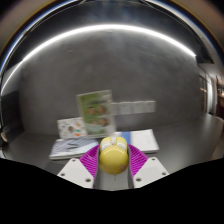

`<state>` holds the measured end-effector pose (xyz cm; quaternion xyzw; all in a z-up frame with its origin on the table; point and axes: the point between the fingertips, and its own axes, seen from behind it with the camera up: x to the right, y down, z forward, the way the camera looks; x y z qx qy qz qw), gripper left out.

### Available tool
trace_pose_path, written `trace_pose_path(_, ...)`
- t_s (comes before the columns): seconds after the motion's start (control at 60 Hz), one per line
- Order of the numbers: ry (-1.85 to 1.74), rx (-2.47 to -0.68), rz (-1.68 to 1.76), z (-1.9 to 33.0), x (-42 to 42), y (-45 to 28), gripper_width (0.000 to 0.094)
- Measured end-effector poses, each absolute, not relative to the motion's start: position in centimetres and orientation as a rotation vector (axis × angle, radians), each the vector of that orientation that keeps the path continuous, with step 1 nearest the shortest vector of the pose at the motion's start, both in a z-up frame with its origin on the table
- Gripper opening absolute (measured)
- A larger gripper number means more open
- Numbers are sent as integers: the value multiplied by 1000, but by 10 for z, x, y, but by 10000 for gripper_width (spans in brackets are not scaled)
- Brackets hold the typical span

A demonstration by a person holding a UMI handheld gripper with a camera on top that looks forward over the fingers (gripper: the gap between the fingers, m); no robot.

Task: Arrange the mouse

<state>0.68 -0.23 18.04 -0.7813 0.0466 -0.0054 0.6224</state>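
A yellow mouse (112, 155) sits between my gripper's (112, 163) two fingers, its rounded back facing the camera. The magenta pads (88, 160) press against both of its sides. The mouse is held above a grey table (40, 120). My gripper is shut on it. The underside of the mouse is hidden.
Beyond the fingers lie a green-and-white leaflet (96, 108), a white printed sheet (72, 128), a book or pad (75, 146) to the left and a blue-edged sheet (142, 138) to the right. A white box (135, 107) stands farther back. Dark surfaces rise behind.
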Motion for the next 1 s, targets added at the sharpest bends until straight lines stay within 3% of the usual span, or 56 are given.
trace_pose_path(0.067,42,-1827,33,168,-77,6,385)
trace_pose_path(0.183,-52,-1981,49,88,-174,1,385)
trace_pose_path(0.3,-33,-2090,16,20,-204,-3,387)
trace_pose_path(0.45,-4,-2163,-31,-9,-205,-7,389)
trace_pose_path(0.533,26,-2152,-29,-9,-203,-2,418)
trace_pose_path(0.55,33,-2151,-27,-9,-203,-2,471)
trace_pose_path(0.583,44,-2152,-24,-10,-202,-1,472)
trace_pose_path(0.6,43,-2155,-20,-10,-202,0,538)
trace_pose_path(0.65,28,-2171,-7,-11,-202,-3,534)
trace_pose_path(0.767,-32,-2186,8,2,-197,-23,901)
trace_pose_path(0.817,-60,-2173,19,17,-191,-39,830)
trace_pose_path(0.85,-59,-2171,29,27,-186,-50,878)
trace_pose_path(1.0,76,-2205,31,49,-132,-107,851)
